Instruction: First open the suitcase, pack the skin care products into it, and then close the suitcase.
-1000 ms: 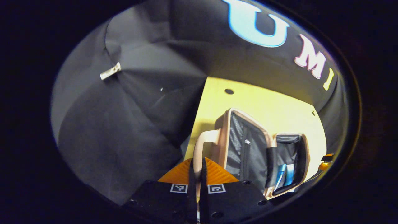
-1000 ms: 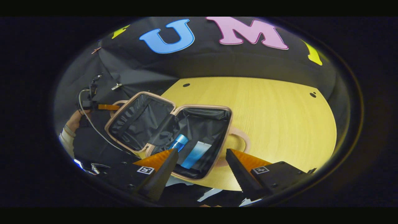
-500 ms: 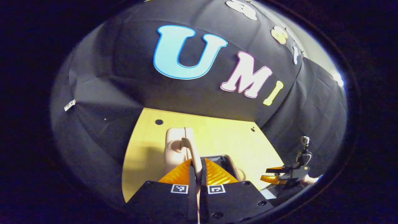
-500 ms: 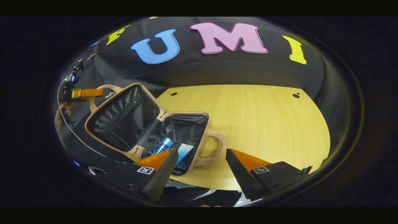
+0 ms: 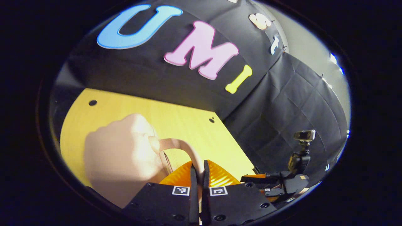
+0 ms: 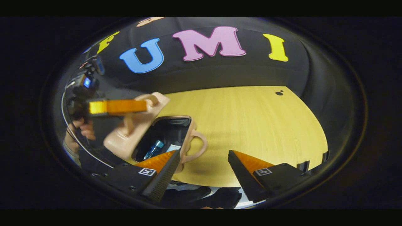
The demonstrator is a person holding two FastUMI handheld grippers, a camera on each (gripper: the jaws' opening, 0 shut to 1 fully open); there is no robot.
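The pale pink suitcase's lid (image 5: 119, 157) stands half-closed, its outer shell facing the left gripper view. My left gripper (image 5: 198, 169) is shut on the lid's handle (image 5: 179, 145). In the right gripper view the lid (image 6: 128, 135) tilts over the black-lined base (image 6: 171, 130), with my left gripper (image 6: 117, 106) clamped on its handle. Inside the base lie a blue tube (image 6: 154, 149) and a lighter blue packet (image 6: 173, 147). My right gripper (image 6: 204, 160) hangs open just in front of the base's own handle (image 6: 197, 146), holding nothing.
The suitcase sits at the left end of a yellow wooden table (image 6: 257, 125) with small dark holes near its back edge. A hand (image 6: 82, 129) holds the left gripper. My right gripper (image 5: 276, 182) and its camera appear low right in the left gripper view.
My left gripper has swung the lid up and over the base, from lying wide open to half-closed. The right gripper has stayed open and shifted slightly right of the case.
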